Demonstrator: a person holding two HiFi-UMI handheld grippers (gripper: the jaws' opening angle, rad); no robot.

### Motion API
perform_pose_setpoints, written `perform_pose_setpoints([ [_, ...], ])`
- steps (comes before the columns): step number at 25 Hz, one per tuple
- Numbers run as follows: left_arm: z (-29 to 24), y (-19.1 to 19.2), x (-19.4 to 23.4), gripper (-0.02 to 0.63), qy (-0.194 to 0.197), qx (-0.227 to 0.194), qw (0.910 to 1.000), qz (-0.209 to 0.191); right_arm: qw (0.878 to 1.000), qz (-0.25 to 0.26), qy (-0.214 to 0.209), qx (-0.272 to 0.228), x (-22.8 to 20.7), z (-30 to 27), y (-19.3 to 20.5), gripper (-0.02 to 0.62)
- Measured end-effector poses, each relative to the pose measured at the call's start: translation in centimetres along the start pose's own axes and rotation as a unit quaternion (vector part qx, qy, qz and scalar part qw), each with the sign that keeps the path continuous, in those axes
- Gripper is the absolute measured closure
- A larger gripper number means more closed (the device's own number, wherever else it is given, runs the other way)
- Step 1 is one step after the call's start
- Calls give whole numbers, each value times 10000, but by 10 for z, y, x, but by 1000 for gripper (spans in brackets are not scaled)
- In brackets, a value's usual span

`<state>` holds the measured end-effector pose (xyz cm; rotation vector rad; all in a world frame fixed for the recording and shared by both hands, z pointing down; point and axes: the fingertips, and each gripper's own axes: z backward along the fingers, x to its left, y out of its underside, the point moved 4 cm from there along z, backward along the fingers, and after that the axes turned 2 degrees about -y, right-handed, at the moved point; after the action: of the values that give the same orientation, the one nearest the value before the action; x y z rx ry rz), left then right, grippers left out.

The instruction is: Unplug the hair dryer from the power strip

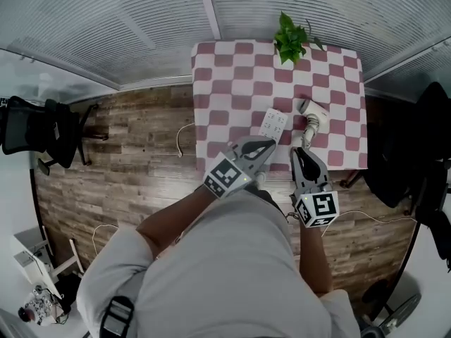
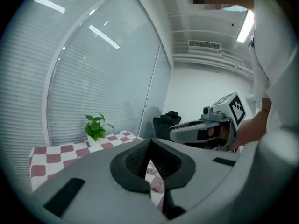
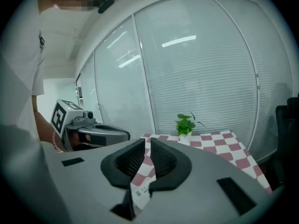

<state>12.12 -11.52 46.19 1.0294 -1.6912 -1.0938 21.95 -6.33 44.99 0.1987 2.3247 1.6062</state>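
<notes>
Nearly level: left gripper (image 1: 270, 145), right gripper (image 1: 300, 153)

An office room: slatted blinds (image 1: 106, 20) on glass walls run behind the checked table (image 1: 239, 69). A black swivel chair (image 1: 35, 129) stands well left of it on wood-look flooring (image 1: 127, 160). Above it are a strip light (image 2: 245, 27) and a ceiling vent (image 2: 204, 44).

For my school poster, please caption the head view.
Left gripper and right gripper above a checked table with power strip, hair dryer and plant.
</notes>
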Motion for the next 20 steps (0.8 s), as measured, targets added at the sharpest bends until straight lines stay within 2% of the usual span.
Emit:
perform_pose_setpoints([
  [10, 41, -90, -27, 577, 81, -948, 9947, -381, 9977, 385, -248, -494, 43, 22, -80, 557],
  [15, 54, -115, -41, 577, 109, -1104, 9918, -638, 9961, 456, -310, -687, 56, 35, -108, 561],
  [20, 58, -124, -47, 577, 135, -1106, 9910, -740, 9945, 650, -309, -756, 64, 40, -120, 565],
])
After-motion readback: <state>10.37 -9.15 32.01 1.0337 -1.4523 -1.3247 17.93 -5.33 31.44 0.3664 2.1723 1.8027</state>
